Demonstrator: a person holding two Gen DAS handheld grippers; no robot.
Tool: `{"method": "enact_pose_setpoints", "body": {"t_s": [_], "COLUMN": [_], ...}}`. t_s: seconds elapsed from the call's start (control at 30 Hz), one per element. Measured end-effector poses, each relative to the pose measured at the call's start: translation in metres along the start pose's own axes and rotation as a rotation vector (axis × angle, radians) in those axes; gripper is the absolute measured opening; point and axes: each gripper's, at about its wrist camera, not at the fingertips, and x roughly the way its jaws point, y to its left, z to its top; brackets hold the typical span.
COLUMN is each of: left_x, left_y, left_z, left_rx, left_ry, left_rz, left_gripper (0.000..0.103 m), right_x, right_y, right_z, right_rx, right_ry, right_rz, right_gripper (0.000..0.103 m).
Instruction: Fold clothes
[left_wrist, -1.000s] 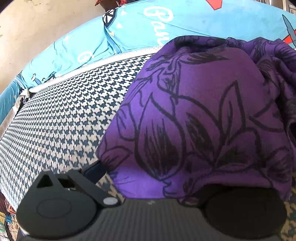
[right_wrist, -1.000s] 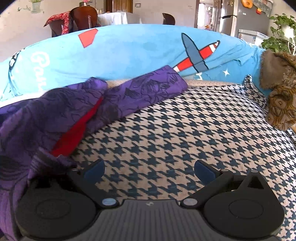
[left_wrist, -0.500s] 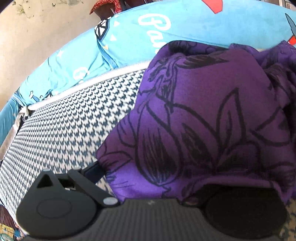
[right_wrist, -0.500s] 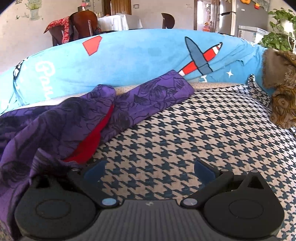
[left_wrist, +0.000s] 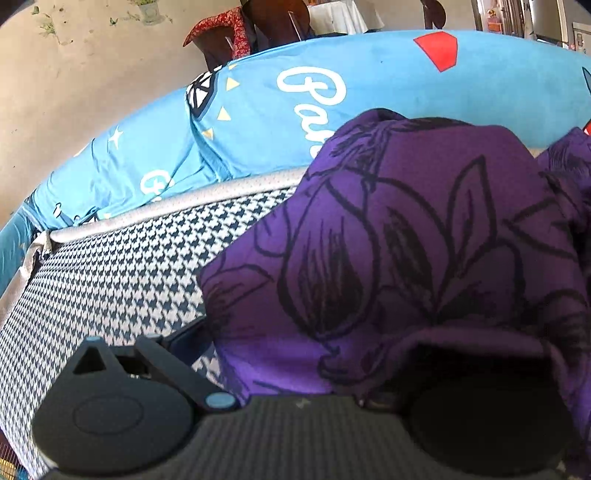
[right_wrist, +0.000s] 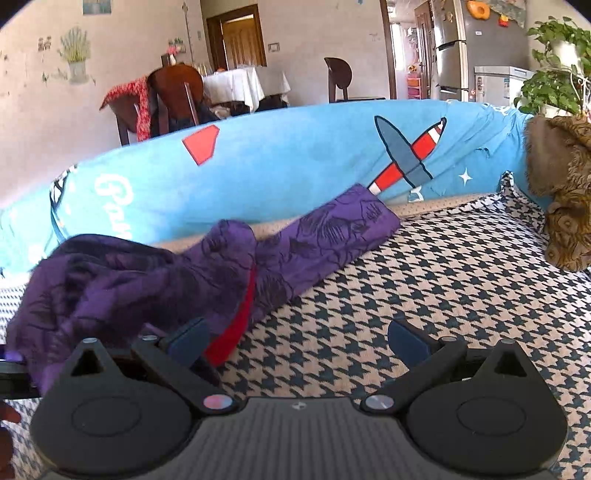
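Note:
A purple garment (left_wrist: 406, 251) with black flower outlines and a red lining (right_wrist: 236, 325) lies bunched on the houndstooth sofa seat (right_wrist: 424, 288). In the left wrist view it drapes over my left gripper (left_wrist: 295, 343) and hides the right finger. The left finger (left_wrist: 184, 339) stands wide, so this gripper is open. In the right wrist view one flat part of the garment (right_wrist: 332, 229) stretches toward the backrest. My right gripper (right_wrist: 295, 339) is open over bare seat, its left finger (right_wrist: 188, 339) just touching the bunched cloth.
A blue printed cover (right_wrist: 295, 166) lines the sofa backrest. A brown patterned cloth (right_wrist: 561, 206) sits at the right end. Behind the sofa stand chairs (right_wrist: 173, 96), a white-clothed table (right_wrist: 240, 85), a fridge (right_wrist: 454, 48) and a plant (right_wrist: 554, 74).
Both grippers have risen and tipped upward, so more of the room shows. The purple garment stays draped on the left gripper and has bunched further left in the right wrist view.

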Motion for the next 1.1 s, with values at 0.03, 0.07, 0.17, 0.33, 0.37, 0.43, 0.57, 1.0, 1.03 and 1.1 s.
{"method": "enact_pose_setpoints", "body": {"t_s": [0.03,0.07,0.17,0.33,0.37,0.43,0.57,1.0,1.03,1.1], "left_x": [-0.002,-0.003,-0.003,-0.01,-0.01,-0.011,-0.012,-0.063,-0.068,-0.076], "left_y": [-0.003,-0.005,-0.011,-0.02,-0.02,-0.021,-0.015,0.017,0.019,0.024], "left_z": [-0.001,-0.001,0.003,0.003,0.004,0.003,0.002,-0.02,-0.021,-0.021], "left_rx": [0.0,0.002,0.015,0.018,0.017,0.011,0.004,0.014,0.013,-0.002], "left_ry": [-0.004,-0.009,-0.025,-0.04,-0.041,-0.033,-0.015,-0.098,-0.114,-0.137], "left_rz": [-0.001,-0.003,-0.014,-0.048,-0.055,-0.067,-0.097,-0.186,-0.189,-0.2], "left_gripper": [0.103,0.103,0.103,0.103,0.103,0.103,0.103,0.103,0.103,0.103], "right_x": [-0.001,-0.002,-0.007,-0.017,-0.017,-0.011,0.009,0.056,0.057,0.059], "right_y": [0.0,0.001,0.002,0.002,0.003,0.008,0.021,0.025,0.026,0.026], "right_z": [0.001,0.002,0.006,0.013,0.013,0.013,0.007,-0.015,-0.016,-0.016], "right_rx": [0.005,0.008,0.028,0.074,0.083,0.084,0.054,0.095,0.094,0.091], "right_ry": [-0.004,-0.007,-0.04,-0.118,-0.12,-0.088,-0.012,0.171,0.177,0.187], "right_rz": [0.004,0.006,0.016,0.056,0.07,0.111,0.109,-0.019,-0.03,-0.051], "right_gripper": [0.103,0.103,0.103,0.103,0.103,0.103,0.103,0.103,0.103,0.103]}}
